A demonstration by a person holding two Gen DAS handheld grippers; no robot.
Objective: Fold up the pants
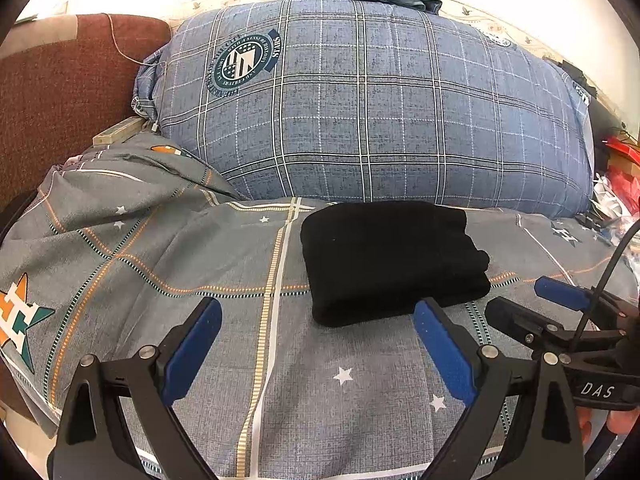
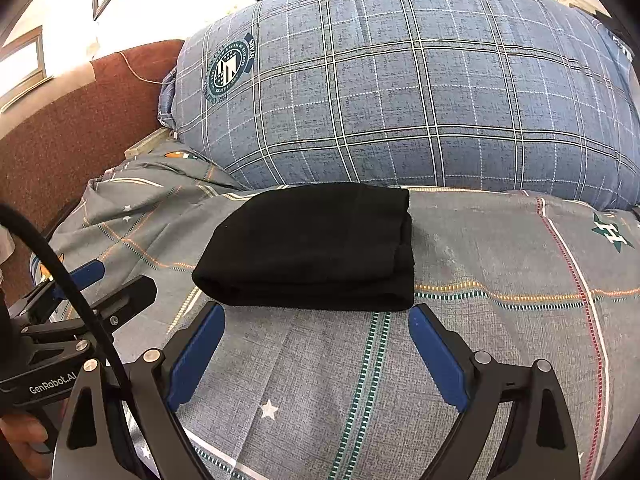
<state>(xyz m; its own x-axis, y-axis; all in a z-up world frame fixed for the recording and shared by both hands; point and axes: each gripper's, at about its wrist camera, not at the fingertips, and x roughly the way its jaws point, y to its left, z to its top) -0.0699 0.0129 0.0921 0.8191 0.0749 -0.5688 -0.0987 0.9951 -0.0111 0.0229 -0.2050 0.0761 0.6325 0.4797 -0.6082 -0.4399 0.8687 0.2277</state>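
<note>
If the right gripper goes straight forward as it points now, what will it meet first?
Most likely the folded black pants, lying on the bed sheet just beyond the open right gripper. Nothing lies between them. The big plaid pillow comes only after. Depth is hard to judge.

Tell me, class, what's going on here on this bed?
A person holds a two-finger gripper in each hand over a bed. The black pants lie folded into a compact stack on the grey patterned sheet, in front of a big blue plaid pillow. The left gripper and right gripper are both open, holding nothing, just short of the pants.
</note>
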